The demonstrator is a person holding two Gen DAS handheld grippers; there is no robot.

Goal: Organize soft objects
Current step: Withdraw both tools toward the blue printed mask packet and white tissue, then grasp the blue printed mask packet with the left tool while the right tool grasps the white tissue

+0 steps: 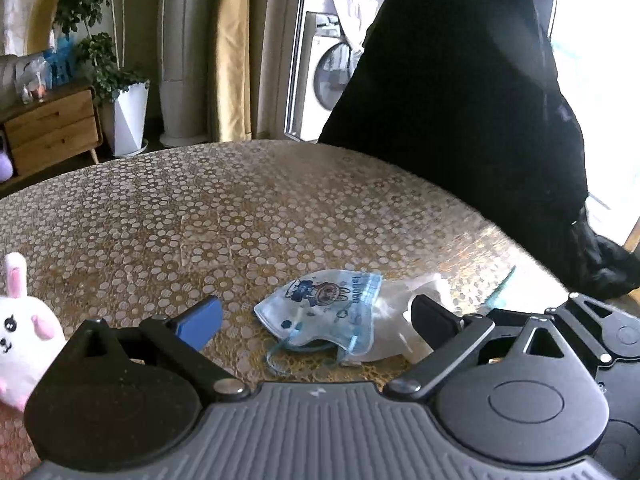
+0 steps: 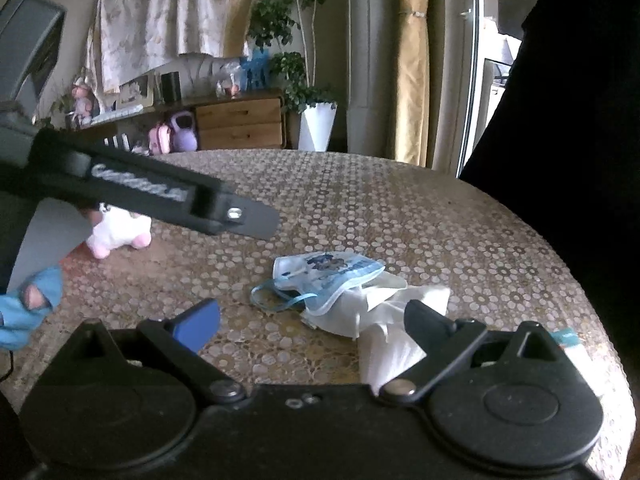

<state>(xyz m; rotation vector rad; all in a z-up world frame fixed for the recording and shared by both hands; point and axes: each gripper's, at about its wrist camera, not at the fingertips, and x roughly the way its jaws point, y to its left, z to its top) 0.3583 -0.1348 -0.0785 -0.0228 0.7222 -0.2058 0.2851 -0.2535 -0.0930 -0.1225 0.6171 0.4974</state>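
Both tools spread wide, nothing between the pads. Left tool [image 1: 316, 320] hangs low over the tabletop [image 1: 240, 208], framing the mask pile at bottom centre of its view. Right tool [image 2: 312, 320] same attitude; its right finger sits over the white tissue [image 2: 384, 332], contact unclear.

Target pile, centre of both views: child's face mask [image 1: 328, 308], light blue with a cartoon print, lying partly on top of the crumpled tissue. Ear loops [image 2: 272, 300] trail off the left side onto the tabletop.

Handling guess: mask is featherweight, limp, folds under any pinch. Best hold looks like the raised folded edge near the middle; the loops are thin and likely to slip out. Tissue tears easily and will probably drag along with the mask if pinched together.

Further out, left edge: white-and-pink plush bunny [image 1: 24, 336], squashy, easy to grab anywhere on the body.

No bin, box or basket visible on the tabletop, so destination unknown from here.

Beyond: wooden drawer unit [image 2: 240, 122], potted plant [image 2: 316, 120], curtains.
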